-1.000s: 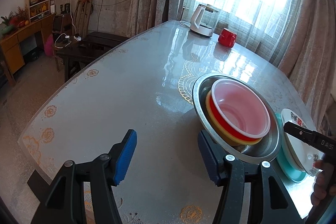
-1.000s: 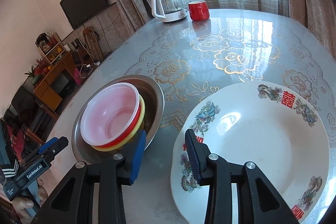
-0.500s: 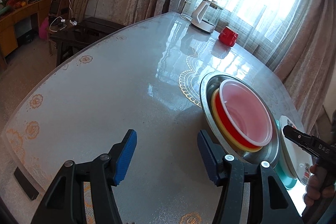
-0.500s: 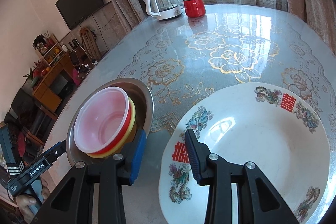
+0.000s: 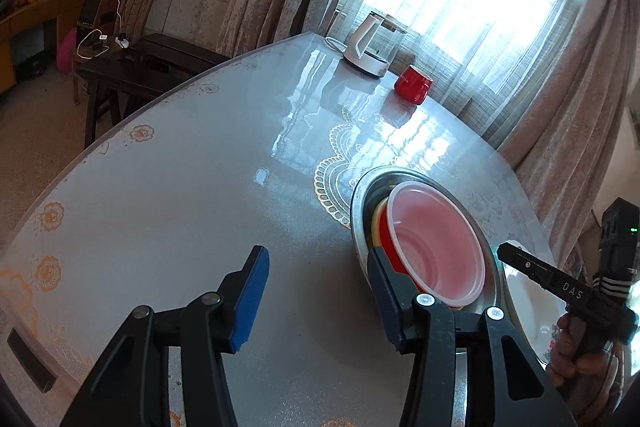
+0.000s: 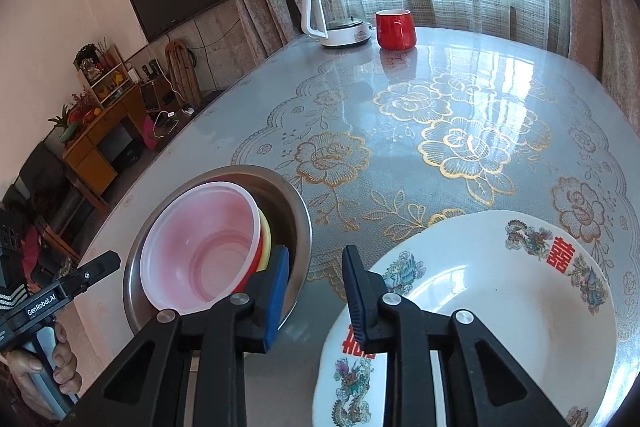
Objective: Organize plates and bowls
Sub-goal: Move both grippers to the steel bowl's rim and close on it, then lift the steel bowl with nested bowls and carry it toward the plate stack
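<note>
Round table (image 6: 460, 99) with gold floral cloth held everything. White decorated plate (image 6: 500, 307) sat near the edge, just beside the steel bowl (image 6: 298, 215). Translucent pink bowl (image 6: 200, 243) was nested in red and yellow bowls inside the steel one. Right gripper (image 6: 316, 291) hovered between plate and steel bowl, fingers spread, pinching nothing. Left gripper (image 5: 318, 301) spread too, empty, beside the steel bowl (image 5: 362, 203). Kettle (image 6: 338, 15) and red mug (image 6: 394, 29) stood far off.

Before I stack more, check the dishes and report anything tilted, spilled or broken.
Only the translucent pink bowl stands out: it leans sideways on the red and yellow bowls inside the steel basin. The white plate looks whole; no spills.
</note>
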Demonstrator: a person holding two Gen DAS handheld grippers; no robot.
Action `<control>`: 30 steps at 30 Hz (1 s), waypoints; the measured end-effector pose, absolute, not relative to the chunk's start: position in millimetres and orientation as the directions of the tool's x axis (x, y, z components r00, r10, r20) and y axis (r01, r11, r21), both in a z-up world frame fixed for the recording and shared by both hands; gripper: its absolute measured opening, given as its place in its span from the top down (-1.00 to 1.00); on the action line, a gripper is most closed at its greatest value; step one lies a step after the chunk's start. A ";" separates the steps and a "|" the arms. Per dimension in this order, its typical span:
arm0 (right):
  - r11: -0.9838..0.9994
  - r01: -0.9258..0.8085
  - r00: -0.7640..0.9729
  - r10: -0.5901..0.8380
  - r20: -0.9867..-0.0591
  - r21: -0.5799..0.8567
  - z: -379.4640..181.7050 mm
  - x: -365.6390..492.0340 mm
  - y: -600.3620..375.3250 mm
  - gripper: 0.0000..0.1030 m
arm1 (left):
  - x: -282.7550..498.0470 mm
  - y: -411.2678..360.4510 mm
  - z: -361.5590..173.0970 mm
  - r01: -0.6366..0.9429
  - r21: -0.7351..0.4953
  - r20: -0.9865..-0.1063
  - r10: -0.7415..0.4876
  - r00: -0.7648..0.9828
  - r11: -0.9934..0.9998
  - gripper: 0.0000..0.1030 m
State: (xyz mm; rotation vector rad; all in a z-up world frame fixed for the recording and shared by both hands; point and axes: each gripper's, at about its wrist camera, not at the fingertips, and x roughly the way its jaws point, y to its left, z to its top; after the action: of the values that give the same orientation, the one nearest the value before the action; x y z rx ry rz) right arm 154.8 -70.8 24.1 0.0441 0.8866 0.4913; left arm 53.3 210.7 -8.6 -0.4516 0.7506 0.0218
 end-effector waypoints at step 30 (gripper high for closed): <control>0.881 -0.443 0.459 0.380 -0.803 0.163 3.3 166.0 -44.4 0.51 | 92.8 169.8 -20.2 -0.068 -0.175 -0.704 -0.077 0.706 0.982 0.58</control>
State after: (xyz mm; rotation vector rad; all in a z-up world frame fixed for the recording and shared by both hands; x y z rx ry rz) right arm 166.0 -44.4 3.3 -0.0726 0.9697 0.5074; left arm 92.8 169.8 -20.2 -0.1942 0.7881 -0.0050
